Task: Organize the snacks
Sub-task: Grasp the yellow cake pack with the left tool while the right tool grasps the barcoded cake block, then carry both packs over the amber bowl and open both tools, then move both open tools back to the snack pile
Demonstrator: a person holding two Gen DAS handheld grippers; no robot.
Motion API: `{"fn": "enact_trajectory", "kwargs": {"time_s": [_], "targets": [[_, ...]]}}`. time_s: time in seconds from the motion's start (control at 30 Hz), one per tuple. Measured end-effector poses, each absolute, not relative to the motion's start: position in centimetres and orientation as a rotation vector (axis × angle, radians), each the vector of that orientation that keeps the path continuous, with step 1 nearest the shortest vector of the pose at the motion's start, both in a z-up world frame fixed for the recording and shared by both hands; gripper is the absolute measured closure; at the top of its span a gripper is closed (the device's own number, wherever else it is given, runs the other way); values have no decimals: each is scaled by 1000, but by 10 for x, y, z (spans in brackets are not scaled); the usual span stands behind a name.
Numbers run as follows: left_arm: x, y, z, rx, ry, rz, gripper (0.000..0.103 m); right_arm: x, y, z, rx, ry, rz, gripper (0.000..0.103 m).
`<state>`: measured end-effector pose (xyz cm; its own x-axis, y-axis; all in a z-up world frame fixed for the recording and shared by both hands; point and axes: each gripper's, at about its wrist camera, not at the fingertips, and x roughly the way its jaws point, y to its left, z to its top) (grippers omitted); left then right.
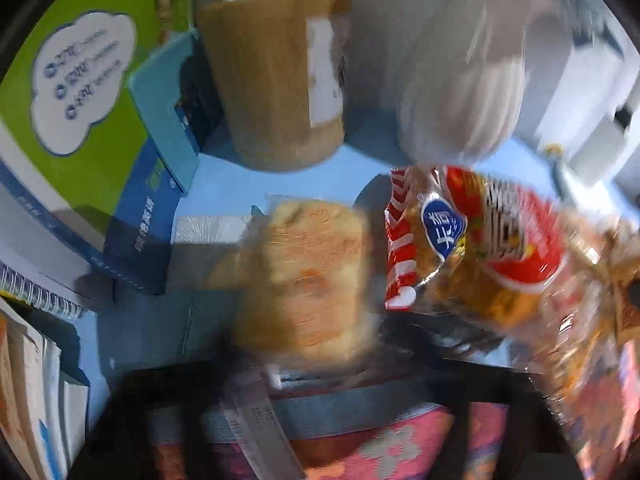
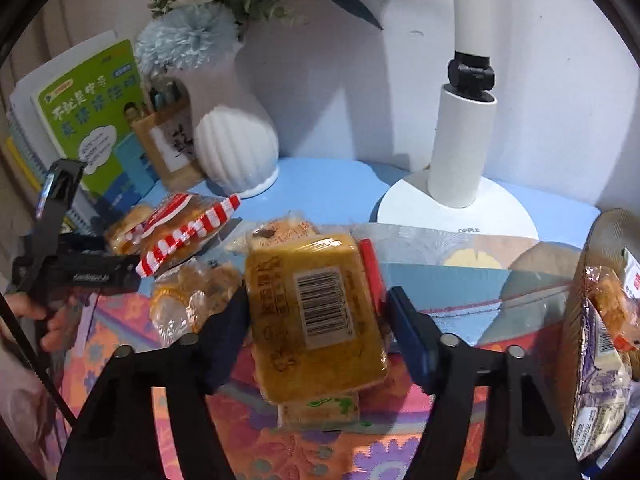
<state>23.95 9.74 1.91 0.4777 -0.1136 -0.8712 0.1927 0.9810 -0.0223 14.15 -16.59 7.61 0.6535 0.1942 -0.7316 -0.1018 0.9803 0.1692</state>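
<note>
My right gripper (image 2: 316,316) is shut on a yellow cake packet with a barcode (image 2: 316,312) and holds it above the patterned cloth. Another packet (image 2: 320,410) lies under it. My left gripper (image 2: 132,270) appears at the left of the right wrist view, shut on the edge of a red-and-white striped bread packet (image 2: 184,228). The same packet (image 1: 472,240) fills the right of the blurred left wrist view, with a wrapped bun (image 1: 308,280) at centre. More wrapped buns (image 2: 192,292) lie on the cloth.
A white ribbed vase (image 2: 236,148) with flowers, a wooden pen holder (image 2: 168,144), green books (image 2: 84,120) and a white lamp base (image 2: 456,208) stand at the back. A woven basket (image 2: 600,320) with snack packets is at the right edge.
</note>
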Motion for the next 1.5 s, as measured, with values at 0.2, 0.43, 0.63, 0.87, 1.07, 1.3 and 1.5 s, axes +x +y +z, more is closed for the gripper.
{"fn": "enact_trajectory", "kwargs": {"time_s": [0.2, 0.43, 0.63, 0.87, 1.07, 1.3, 1.5], "targets": [[221, 98, 41, 64, 982, -164, 57, 127, -190, 89, 369, 800, 252, 49], [181, 85, 108, 17, 815, -204, 57, 101, -201, 148, 368, 683, 274, 49], [157, 21, 163, 16, 721, -368, 57, 79, -246, 193, 403, 611, 192, 49], [136, -124, 168, 34, 718, -642, 57, 40, -342, 194, 418, 690, -129, 49], [119, -256, 129, 127, 836, -886, 45, 30, -396, 177, 442, 793, -329, 39], [118, -261, 102, 211, 899, -749, 21, 23, -382, 180, 450, 779, -285, 9], [112, -143, 124, 234, 820, -442, 19, 65, -272, 194, 367, 734, 9, 9]]}}
